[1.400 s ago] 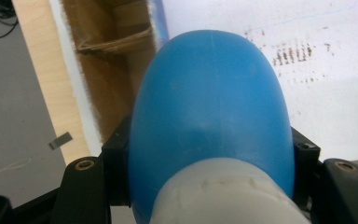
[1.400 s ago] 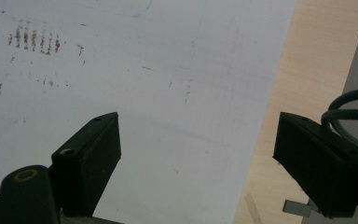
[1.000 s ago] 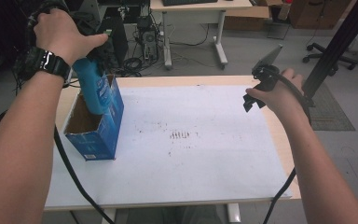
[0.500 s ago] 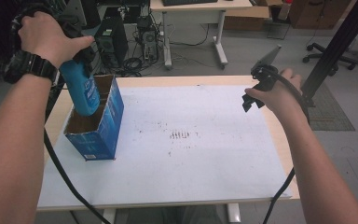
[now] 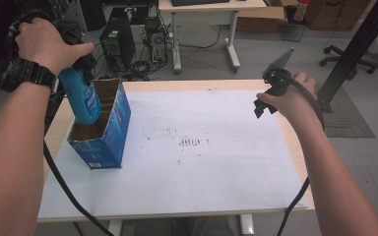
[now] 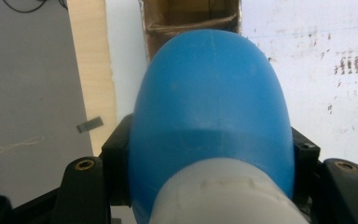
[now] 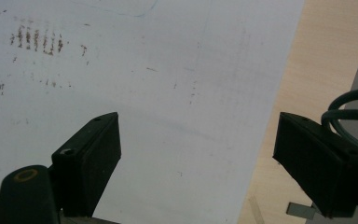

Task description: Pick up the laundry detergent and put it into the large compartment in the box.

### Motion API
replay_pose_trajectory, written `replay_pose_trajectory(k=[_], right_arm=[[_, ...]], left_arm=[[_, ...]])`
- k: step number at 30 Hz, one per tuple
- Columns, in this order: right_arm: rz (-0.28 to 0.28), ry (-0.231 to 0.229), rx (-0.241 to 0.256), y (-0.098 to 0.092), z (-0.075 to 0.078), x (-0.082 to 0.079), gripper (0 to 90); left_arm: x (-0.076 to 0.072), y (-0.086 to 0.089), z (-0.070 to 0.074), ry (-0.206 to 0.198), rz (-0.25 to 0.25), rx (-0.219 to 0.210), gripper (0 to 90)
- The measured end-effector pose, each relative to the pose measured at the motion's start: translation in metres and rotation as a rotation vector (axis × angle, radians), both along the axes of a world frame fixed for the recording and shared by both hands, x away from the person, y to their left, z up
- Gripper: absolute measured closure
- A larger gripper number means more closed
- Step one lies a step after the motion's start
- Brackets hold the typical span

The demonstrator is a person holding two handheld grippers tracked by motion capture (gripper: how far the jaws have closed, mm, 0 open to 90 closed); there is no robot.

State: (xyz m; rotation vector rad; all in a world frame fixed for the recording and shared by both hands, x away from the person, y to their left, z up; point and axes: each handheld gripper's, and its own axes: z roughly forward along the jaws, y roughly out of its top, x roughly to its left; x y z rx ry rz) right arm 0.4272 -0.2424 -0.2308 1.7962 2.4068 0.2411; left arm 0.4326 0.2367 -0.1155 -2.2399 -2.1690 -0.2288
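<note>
The left gripper (image 6: 209, 186) has its two black fingers (image 6: 86, 186) pressed on the sides of a smooth blue plastic bottle with a white cap (image 6: 212, 116), close to the cap. That is a good place to hold it, because the neck is thinner there and the bottle hangs straight down. In the high view the bottle (image 5: 83, 98) hangs from the person's left hand (image 5: 47, 42), bottom end down, over the blue cardboard box with an open top (image 5: 106, 132). The bottom end is near the box's opening, at about 11 o'clock from the middle of the box. It cannot be told whether it touches the box's wall. The brown inside of the box (image 6: 191, 16) shows just past the bottle in the left gripper view. The bottle is probably held upright like this so it can pass through the opening without bumping the edge.

The box sits on a big white sheet with small dark marks (image 5: 202, 147), which covers most of the light wooden desk (image 5: 177, 84). The box is at the 9 o'clock side of the desk.

The right gripper (image 7: 196, 158) has its black fingers (image 7: 91, 156) spread wide, with nothing between them. It hovers over the 3 o'clock side of the desk, well apart from the box. It is probably kept out there so it is not in the way of the left hand's work. A dark cable (image 5: 295, 201) trails from it and hangs past the desk's near edge.
</note>
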Motion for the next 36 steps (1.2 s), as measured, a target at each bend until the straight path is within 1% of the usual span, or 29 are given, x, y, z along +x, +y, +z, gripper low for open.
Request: replay_pose_trajectory(k=[6, 9, 12, 18, 23, 26, 27, 33, 34, 36], right_arm=[[-0.004, 0.004, -0.003, -0.002, -0.001, 0.000, 14.8], [-0.005, 0.005, -0.007, -0.001, -0.002, 0.000, 14.8], [-0.004, 0.006, -0.008, -0.001, -0.003, 0.000, 14.8], [-0.003, 0.014, -0.010, 0.000, -0.008, 0.001, 14.8], [-0.003, 0.015, -0.012, 0.000, -0.009, 0.002, 15.0], [-0.001, 0.016, -0.014, 0.001, -0.010, 0.002, 15.0], [-0.001, 0.016, -0.015, 0.001, -0.010, 0.002, 15.0], [-0.001, 0.021, -0.020, 0.003, -0.013, 0.003, 15.0], [-0.001, 0.021, -0.020, 0.003, -0.013, 0.003, 15.0], [0.000, 0.023, -0.022, 0.003, -0.014, 0.003, 15.0]], left_arm=[[0.003, 0.004, -0.009, 0.015, 0.011, 0.003, 37.8], [0.004, 0.005, -0.013, 0.012, 0.015, 0.003, 37.8], [0.006, 0.008, -0.021, 0.021, 0.016, -0.005, 37.8], [0.009, 0.013, -0.035, 0.023, 0.018, -0.028, 37.8], [0.011, 0.016, -0.044, 0.026, 0.022, -0.027, 37.8], [0.012, 0.017, -0.051, 0.035, 0.020, -0.026, 37.8], [0.012, 0.018, -0.053, 0.031, 0.020, -0.029, 37.8], [0.015, 0.020, -0.068, 0.046, 0.017, -0.041, 37.7], [0.015, 0.020, -0.068, 0.046, 0.017, -0.041, 37.8], [0.016, 0.022, -0.074, 0.056, 0.015, -0.047, 37.8]])
